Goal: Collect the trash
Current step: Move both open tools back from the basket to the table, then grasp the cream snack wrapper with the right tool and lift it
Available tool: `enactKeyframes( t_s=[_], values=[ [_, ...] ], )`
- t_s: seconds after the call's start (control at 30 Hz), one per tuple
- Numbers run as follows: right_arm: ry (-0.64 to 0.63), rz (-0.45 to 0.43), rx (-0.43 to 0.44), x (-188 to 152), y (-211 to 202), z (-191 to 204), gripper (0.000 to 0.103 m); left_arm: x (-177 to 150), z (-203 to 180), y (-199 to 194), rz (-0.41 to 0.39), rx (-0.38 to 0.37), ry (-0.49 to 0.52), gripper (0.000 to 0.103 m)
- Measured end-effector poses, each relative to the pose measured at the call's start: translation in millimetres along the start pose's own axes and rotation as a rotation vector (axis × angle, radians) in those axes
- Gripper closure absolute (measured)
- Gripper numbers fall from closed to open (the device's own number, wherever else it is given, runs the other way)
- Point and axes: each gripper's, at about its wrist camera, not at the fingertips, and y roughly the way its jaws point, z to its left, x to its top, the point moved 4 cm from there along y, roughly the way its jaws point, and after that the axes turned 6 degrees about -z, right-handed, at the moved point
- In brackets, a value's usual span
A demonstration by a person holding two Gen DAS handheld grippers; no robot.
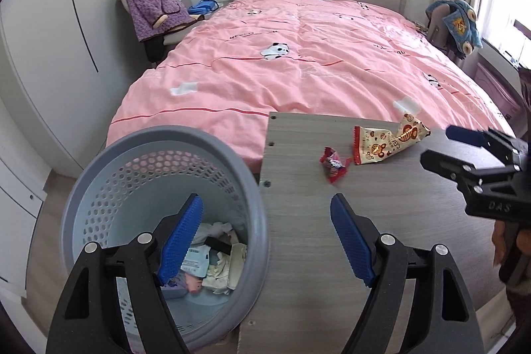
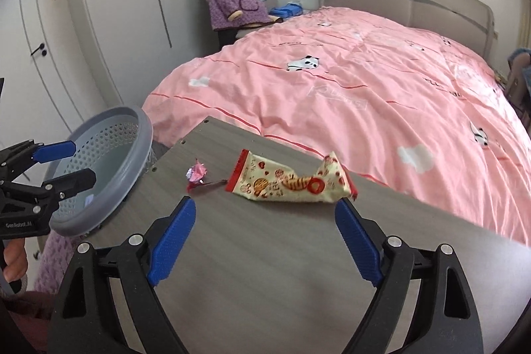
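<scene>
A cream and red snack wrapper (image 1: 388, 141) (image 2: 292, 181) lies on the grey wooden table (image 1: 332, 254) (image 2: 265, 271). A small crumpled red candy wrapper (image 1: 333, 166) (image 2: 197, 176) lies just left of it. A grey perforated trash basket (image 1: 159, 221) (image 2: 103, 168) stands at the table's left edge and holds several papers and wrappers. My left gripper (image 1: 267, 204) (image 2: 71, 165) is open and empty, straddling the basket rim and the table edge. My right gripper (image 2: 265, 208) (image 1: 438, 145) is open and empty, just short of the snack wrapper.
A bed with a pink cover (image 1: 298, 62) (image 2: 365, 88) runs behind the table. A chair with a purple robe (image 1: 152, 5) (image 2: 232, 0) stands by white wardrobes (image 1: 49, 38). Another chair with blue cloth (image 1: 458, 22) stands by the window.
</scene>
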Motion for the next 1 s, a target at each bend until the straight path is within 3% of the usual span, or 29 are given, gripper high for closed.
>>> enactKeyframes(
  t_s=[0.3,0.5,0.67,1.0],
  values=[
    [-0.097,0.077,0.104,24,50,-9,0.018,12,-8,20,0.010,0.023,0.018,0.027],
    [-0.119,0.150,0.138,22,72,-10,0.018,13,-1,30,0.029,0.041,-0.001,0.027],
    [-0.083,0.196,0.160,10,72,-16,0.018,15,-2,33,0.027,0.043,-0.006,0.027],
    [0.059,0.220,0.093,-14,48,-26,0.018,12,-17,32,0.026,0.016,0.020,0.027]
  ],
)
